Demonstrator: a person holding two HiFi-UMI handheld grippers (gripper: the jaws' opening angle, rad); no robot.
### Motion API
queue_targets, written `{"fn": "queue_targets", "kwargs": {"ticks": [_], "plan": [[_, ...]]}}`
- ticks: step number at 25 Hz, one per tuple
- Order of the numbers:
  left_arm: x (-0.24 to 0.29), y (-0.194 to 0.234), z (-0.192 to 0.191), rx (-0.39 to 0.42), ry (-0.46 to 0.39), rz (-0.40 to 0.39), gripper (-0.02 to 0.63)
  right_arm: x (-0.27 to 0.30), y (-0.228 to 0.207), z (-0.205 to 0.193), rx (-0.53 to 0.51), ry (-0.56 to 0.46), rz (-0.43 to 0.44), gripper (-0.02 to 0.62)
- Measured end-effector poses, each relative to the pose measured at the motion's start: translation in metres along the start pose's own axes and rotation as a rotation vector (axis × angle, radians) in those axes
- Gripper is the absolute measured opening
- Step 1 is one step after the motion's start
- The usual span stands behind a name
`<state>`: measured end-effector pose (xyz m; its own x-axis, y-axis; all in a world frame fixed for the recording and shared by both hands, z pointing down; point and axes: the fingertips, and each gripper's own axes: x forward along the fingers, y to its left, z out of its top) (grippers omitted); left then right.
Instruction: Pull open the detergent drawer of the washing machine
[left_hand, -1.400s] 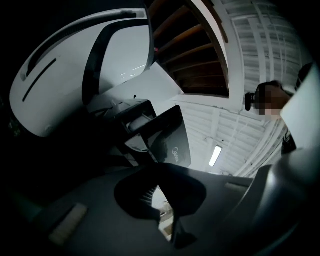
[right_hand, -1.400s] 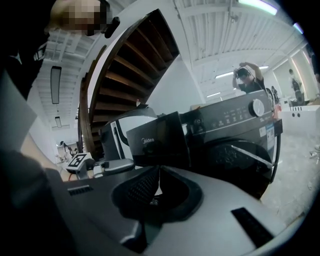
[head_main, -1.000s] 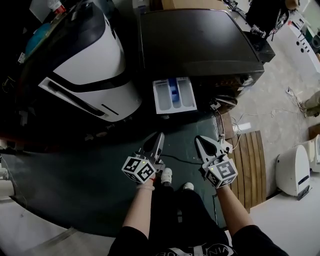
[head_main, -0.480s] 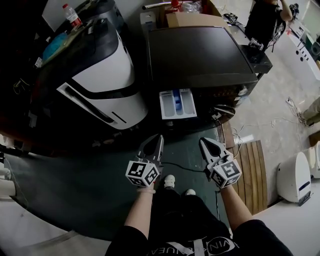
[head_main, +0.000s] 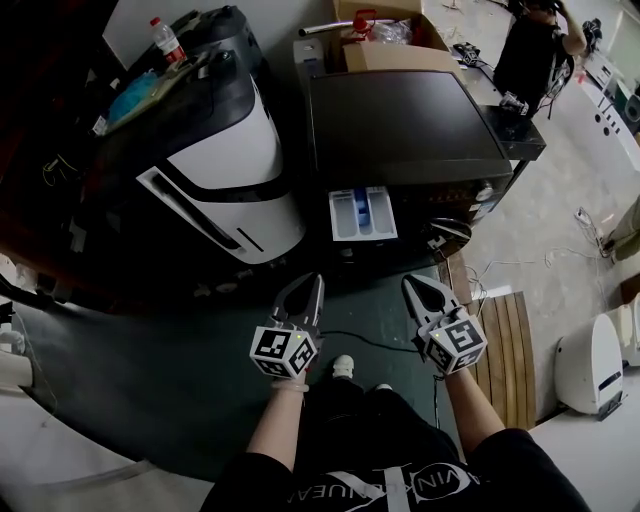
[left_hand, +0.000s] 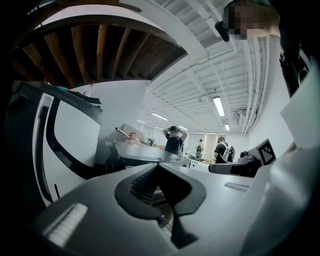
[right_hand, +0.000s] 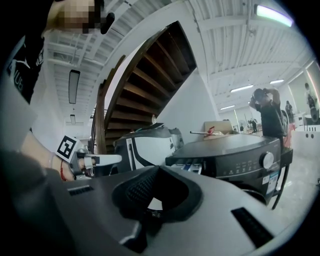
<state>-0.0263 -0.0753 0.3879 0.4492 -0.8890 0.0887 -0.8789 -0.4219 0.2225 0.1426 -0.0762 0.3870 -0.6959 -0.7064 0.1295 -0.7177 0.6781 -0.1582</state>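
Left tool (head_main: 314, 283) and right tool (head_main: 411, 285) closed, empty; white compartmented drawer (head_main: 362, 213) juts from washer (head_main: 405, 120).

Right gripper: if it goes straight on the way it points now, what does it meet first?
Probably the pulled-out detergent drawer on the dark washing machine; the right gripper, shut and empty, aims roughly at it. Depth is unclear, so it might pass just left, toward the white machine.

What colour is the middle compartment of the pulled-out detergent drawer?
Blue: the middle compartment sits in the white detergent drawer; clearest in the head view.
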Motion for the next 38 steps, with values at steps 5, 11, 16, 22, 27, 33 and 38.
{"fn": "queue_targets", "kwargs": {"ticks": [5, 11, 16, 22, 27, 33, 38], "plan": [[-0.01, -0.002, 0.019, 0.028, -0.019, 0.007, 0.009, -0.002, 0.008, 0.021, -0.022, -0.035, 0.012, 0.012], [-0.024, -0.004, 0.039, 0.012, -0.049, 0.027, 0.009, -0.008, 0.016, 0.04, -0.053, -0.049, 0.015, 0.012], [-0.029, -0.005, 0.052, 0.026, -0.062, 0.036, 0.009, -0.011, 0.016, 0.052, -0.056, -0.073, 0.017, 0.012], [-0.035, -0.004, 0.064, 0.039, -0.074, 0.034, 0.009, -0.011, 0.017, 0.064, -0.067, -0.093, 0.003, 0.012], [-0.038, -0.001, 0.072, 0.082, -0.076, 0.045, 0.009, -0.012, 0.018, 0.07, -0.066, -0.109, -0.006, 0.012], [-0.04, 0.006, 0.081, 0.135, -0.08, 0.069, 0.009, -0.01, 0.02, 0.078, -0.061, -0.131, -0.015, 0.012], [-0.042, 0.011, 0.087, 0.145, -0.098, 0.089, 0.009, -0.009, 0.021, 0.083, -0.065, -0.143, -0.017, 0.012]]}}
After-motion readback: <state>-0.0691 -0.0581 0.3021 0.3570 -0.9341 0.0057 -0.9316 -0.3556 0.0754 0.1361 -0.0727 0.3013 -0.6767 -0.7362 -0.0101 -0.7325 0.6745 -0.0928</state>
